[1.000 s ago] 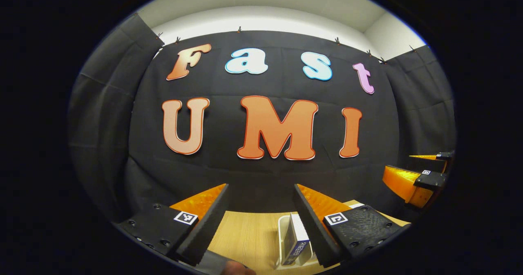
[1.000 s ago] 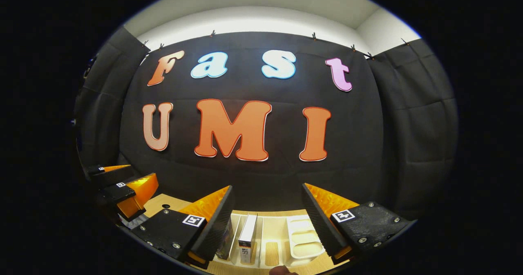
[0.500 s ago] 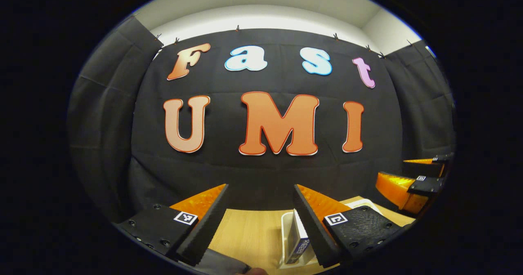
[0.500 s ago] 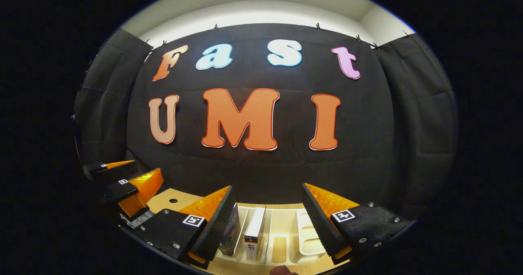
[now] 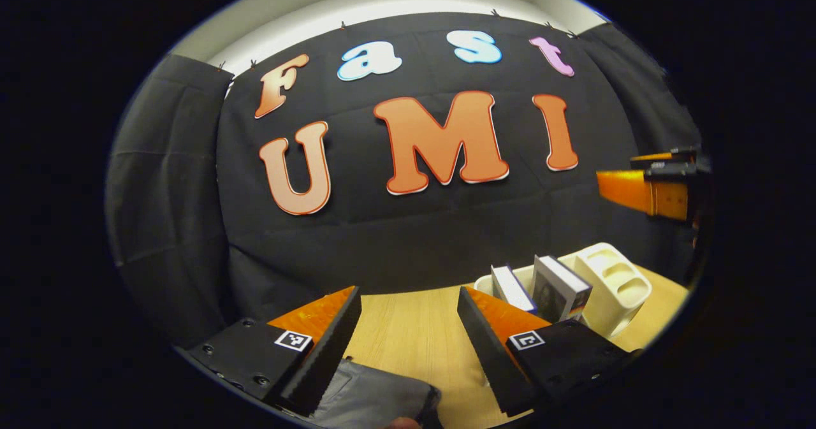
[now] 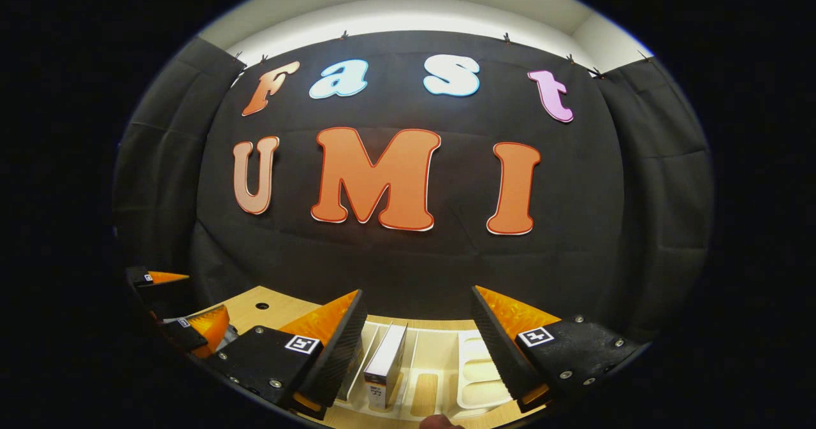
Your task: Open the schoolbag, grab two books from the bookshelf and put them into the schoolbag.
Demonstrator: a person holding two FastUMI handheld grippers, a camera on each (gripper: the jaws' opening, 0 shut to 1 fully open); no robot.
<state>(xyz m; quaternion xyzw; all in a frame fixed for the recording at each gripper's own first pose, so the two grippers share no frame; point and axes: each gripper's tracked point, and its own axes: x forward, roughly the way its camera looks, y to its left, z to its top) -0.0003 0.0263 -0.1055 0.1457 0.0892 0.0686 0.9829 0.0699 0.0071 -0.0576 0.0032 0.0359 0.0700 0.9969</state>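
Observation:
A cream bookshelf stands on the wooden table at the right of the left gripper view, with two upright books in its slots. A corner of the grey schoolbag lies just below my open left gripper. My right gripper hangs open over the bookshelf, above a white-topped book; a second book is partly hidden by its left finger. Each gripper also shows farther off in the other view: the right one and the left one.
The wooden table runs back to the black cloth wall. A small round hole sits in the tabletop near the left gripper. A fingertip pokes in at the bottom edge of the right gripper view.
My left gripper has tilted down and rolled, bringing more of the schoolbag and the bookshelf with both books into its view. The right gripper has only shifted slightly over the shelf.

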